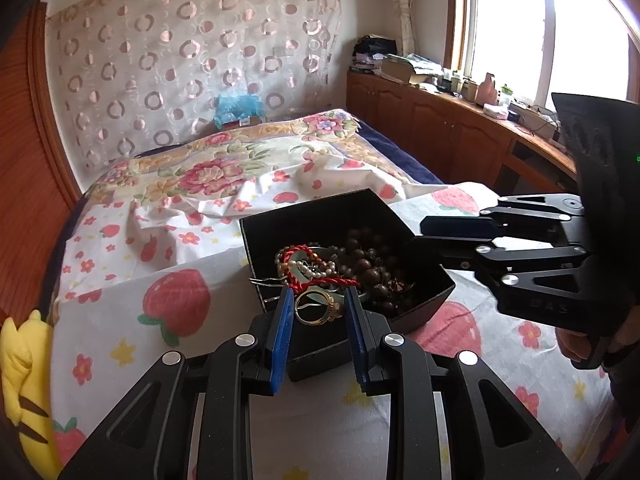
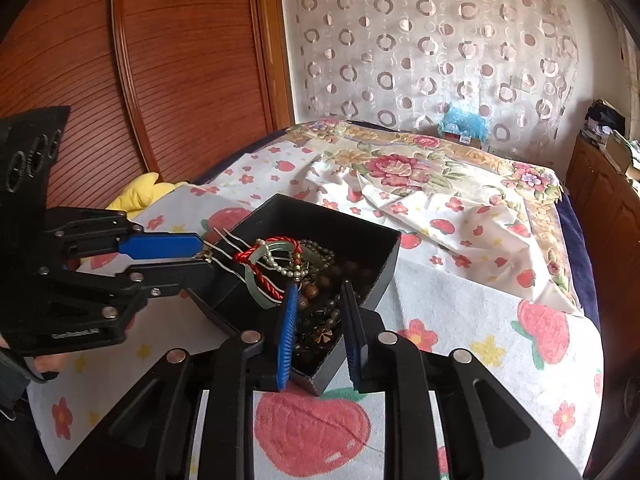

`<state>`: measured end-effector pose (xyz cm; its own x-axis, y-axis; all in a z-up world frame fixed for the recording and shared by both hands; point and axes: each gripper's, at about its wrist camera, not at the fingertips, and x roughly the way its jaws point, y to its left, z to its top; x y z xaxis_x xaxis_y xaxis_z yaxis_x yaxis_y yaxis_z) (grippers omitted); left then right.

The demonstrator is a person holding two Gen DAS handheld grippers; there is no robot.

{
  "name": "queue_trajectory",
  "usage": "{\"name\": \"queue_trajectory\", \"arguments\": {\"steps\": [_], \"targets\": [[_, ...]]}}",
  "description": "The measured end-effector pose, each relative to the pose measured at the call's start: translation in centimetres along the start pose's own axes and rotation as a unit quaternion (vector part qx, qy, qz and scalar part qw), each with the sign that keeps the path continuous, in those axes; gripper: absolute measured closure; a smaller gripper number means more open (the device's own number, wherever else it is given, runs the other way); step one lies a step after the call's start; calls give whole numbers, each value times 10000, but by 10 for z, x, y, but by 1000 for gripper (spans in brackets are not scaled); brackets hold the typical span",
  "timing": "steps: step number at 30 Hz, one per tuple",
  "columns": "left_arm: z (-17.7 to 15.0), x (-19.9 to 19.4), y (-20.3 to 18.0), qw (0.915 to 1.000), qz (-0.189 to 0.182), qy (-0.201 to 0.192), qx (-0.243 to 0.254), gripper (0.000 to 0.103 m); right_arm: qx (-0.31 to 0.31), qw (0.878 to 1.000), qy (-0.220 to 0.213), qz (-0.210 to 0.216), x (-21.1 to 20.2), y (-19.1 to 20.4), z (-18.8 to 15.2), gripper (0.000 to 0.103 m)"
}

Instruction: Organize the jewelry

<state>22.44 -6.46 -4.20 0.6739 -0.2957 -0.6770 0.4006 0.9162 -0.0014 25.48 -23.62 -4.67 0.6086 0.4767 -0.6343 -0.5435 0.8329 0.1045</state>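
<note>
Box: one black box (image 1: 424, 300) on the strawberry cloth (image 1: 176, 344), holding tangled beads, one red cord (image 1: 320, 280), one jade bangle (image 2: 256, 280).
Left gripper (image 1: 318, 312): jaws narrow, gold ring (image 1: 316, 310) between them; grip uncertain.
Right gripper (image 2: 318, 312): jaws narrow, empty.

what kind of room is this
Most likely a bedroom in a home: a bed under floral and strawberry sheets, wooden cabinets cluttered with books below a window, and a patterned curtain across the back wall.
</note>
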Motion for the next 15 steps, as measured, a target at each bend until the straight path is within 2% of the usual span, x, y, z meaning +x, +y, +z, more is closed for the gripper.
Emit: {"name": "queue_trajectory", "arguments": {"steps": [3, 5, 10, 13, 15], "targets": [[0, 5, 0, 10000, 68, 39, 11, 78, 43, 10000, -16, -35, -4, -3, -3, 79], [-1, 7, 1, 9999, 112, 78, -9, 66, 64, 9999, -14, -86, -7, -4, -8, 79], [-7, -1, 2, 9998, 174, 65, -120, 60, 200, 9995, -55, -249, -18, -4, -22, 79], [-11, -10, 2, 9996, 234, 7, -158, 46, 296, 9987, -117, -389, -25, -1, -30, 79], [-15, -19, 2, 9994, 280, -46, -205, 41, 376, 9980, -159, -475, -31, 0, -35, 79]]}}
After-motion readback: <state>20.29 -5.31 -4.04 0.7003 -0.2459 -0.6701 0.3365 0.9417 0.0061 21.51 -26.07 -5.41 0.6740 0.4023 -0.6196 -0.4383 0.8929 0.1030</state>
